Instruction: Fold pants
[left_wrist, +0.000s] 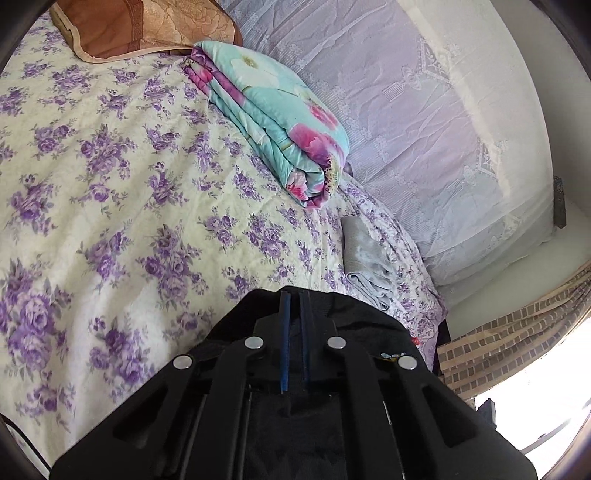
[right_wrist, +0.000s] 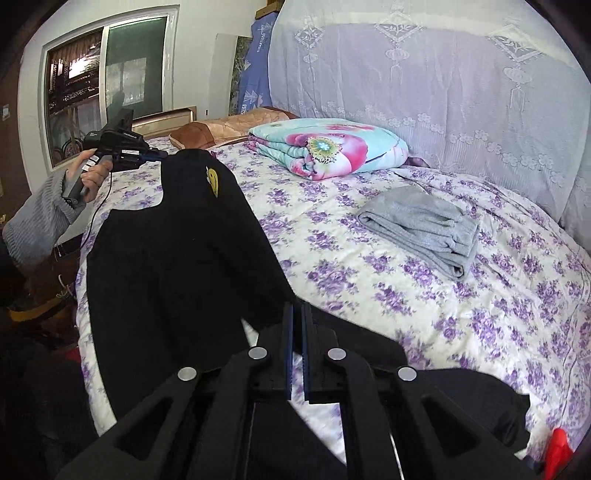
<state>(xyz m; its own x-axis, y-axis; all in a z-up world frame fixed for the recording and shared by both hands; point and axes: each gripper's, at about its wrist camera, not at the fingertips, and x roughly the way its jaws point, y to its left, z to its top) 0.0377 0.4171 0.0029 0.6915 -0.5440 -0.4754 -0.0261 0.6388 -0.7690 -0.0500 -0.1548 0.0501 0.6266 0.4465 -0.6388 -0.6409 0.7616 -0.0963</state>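
The right gripper (right_wrist: 297, 306) has its blue fingers drawn nearly together, pinching an edge of the black pants (right_wrist: 177, 266); the cloth runs from those fingertips up and leftward across the near-left part of the bed to the left gripper (right_wrist: 162, 155), whose narrow fingers clamp the far end of the same garment, so the pants hang stretched between the two. In the left wrist view the left gripper (left_wrist: 295, 295) shows the same narrow pinch, black fabric (left_wrist: 354, 325) bunched around its tips near the bed's edge; a yellow patch (right_wrist: 212, 181) marks the pants close to that far hold. Right of the pants the floral bedspread (right_wrist: 369, 266) lies bare and broad; a folded grey garment (right_wrist: 421, 225) sits well apart toward the far right; a folded turquoise quilt (right_wrist: 328, 147) lies beyond it against the lace-covered backing (right_wrist: 443, 92); a brown pillow (right_wrist: 229, 127) rests at the far edge, left of the quilt.
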